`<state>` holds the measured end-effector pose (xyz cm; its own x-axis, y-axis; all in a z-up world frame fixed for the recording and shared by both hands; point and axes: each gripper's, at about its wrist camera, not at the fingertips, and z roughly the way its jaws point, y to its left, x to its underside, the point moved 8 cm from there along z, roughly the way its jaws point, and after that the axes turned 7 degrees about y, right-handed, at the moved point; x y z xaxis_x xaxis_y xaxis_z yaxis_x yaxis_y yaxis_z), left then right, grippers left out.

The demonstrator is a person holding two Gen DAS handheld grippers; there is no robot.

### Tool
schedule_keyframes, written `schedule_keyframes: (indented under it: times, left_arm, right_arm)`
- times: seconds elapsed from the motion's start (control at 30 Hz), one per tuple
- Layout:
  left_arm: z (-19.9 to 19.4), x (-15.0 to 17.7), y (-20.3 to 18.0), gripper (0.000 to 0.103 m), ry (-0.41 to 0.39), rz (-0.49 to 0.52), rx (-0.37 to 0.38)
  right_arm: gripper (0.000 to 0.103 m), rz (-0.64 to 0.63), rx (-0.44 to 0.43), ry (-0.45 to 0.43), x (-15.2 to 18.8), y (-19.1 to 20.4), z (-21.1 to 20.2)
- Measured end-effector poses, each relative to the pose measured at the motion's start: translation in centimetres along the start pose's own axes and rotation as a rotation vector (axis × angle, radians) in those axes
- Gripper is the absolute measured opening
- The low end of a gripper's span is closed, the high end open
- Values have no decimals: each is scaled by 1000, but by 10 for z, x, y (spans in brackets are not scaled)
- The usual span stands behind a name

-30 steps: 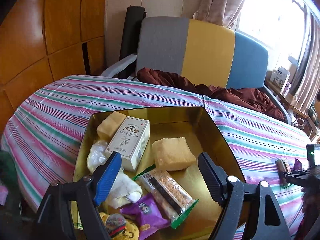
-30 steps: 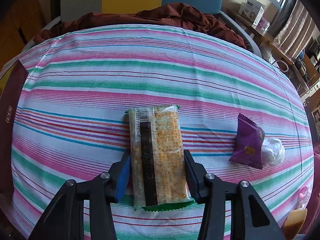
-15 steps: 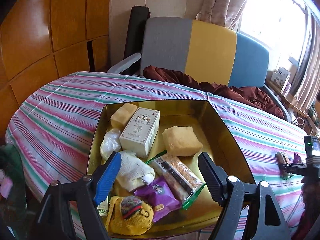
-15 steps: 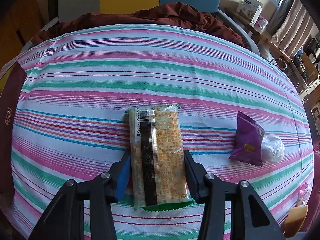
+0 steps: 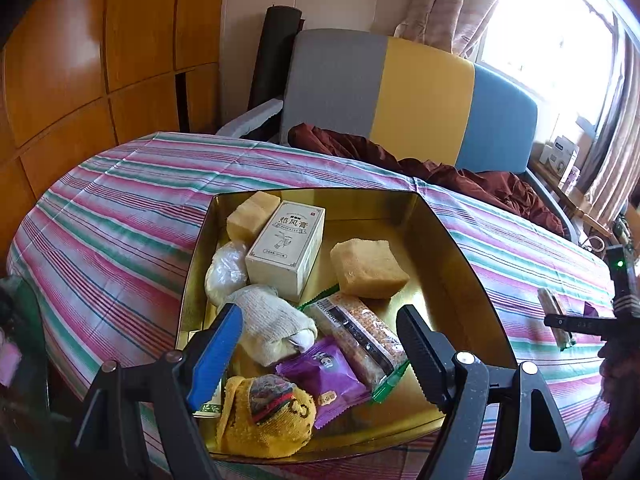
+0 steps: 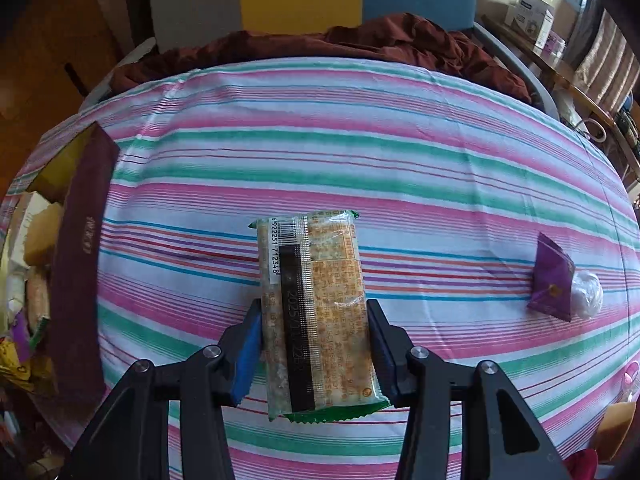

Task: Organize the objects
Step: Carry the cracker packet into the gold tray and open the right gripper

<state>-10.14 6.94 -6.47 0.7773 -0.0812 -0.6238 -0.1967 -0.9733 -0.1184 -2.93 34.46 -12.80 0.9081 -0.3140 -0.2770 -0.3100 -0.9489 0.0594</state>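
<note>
Centre of right view: right gripper clamps cracker pack; slick wrapper may slip before gold tin. Left gripper spread, empty.

Bright window glare, fisheye-warped edges, mild blur

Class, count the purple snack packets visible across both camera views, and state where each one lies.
2. One purple packet lies in the gold tin, beside the cracker pack. The other purple packet lies on the striped cloth, touching a clear wrapped item. More may be hidden in the tin.
</note>
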Motion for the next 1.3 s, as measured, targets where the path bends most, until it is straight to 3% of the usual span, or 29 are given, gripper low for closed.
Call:
schedule_keyframes:
  times: [0.33, 0.57, 0.9, 1.3]
  left_arm:
    - [-1, 4, 8, 80, -1, -21, 20]
    - [-4, 6, 22, 80, -3, -37, 16]
    - [-1, 10, 40, 80, 5, -68, -6]
    - [-2, 13, 36, 80, 8, -56, -10]
  right_arm:
    - [49, -202, -186, -119, -36, 144, -50]
    - [49, -344, -192, -97, -51, 235, -31]
    - [49, -386, -53, -69, -69, 253, 9]
    - [50, -377, -81, -121, -59, 246, -8]
